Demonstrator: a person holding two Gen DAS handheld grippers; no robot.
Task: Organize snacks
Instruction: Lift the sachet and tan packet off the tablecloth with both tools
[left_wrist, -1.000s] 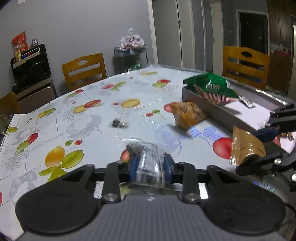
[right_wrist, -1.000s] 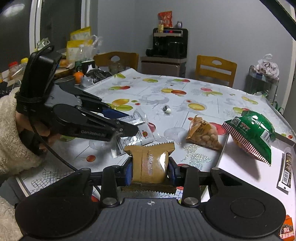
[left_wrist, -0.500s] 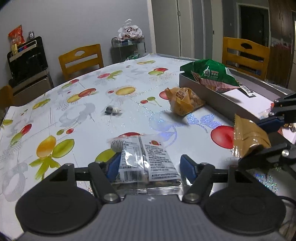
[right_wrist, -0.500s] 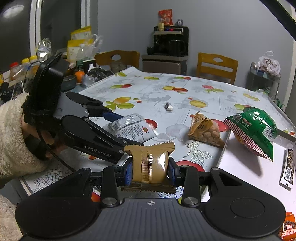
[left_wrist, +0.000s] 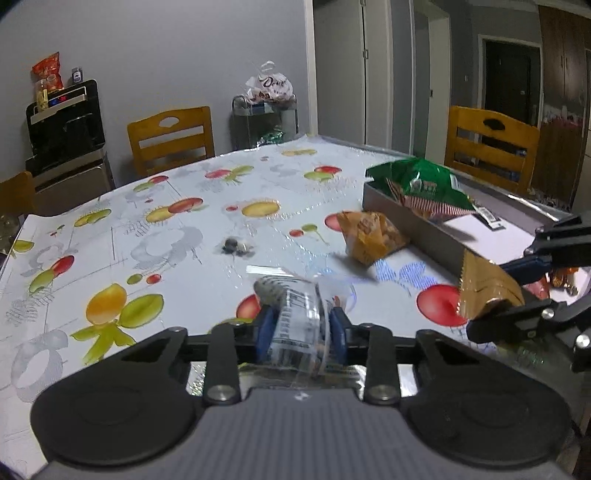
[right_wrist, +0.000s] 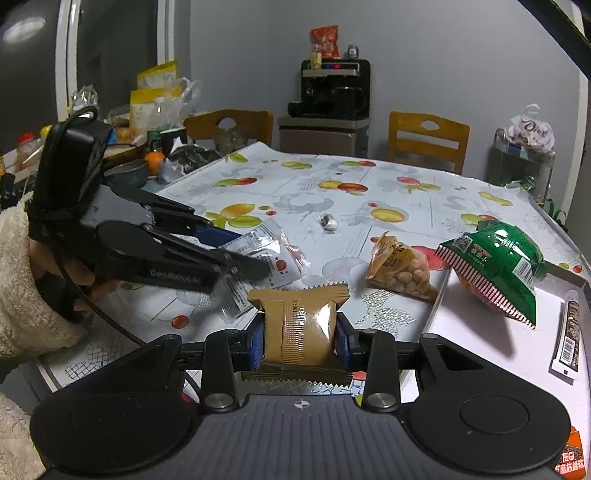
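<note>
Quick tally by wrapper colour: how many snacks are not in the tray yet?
Clear: 1, clear packet
Brown: 1, brown packet
Orange: 1, orange bag
Dark and white: 1, small candy
Total: 4

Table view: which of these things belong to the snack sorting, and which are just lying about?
Job:
- clear packet in left gripper
- brown packet in right gripper
- peanut bag
- green bag
- tray

Lying about:
- chairs
- black appliance
- orange
</note>
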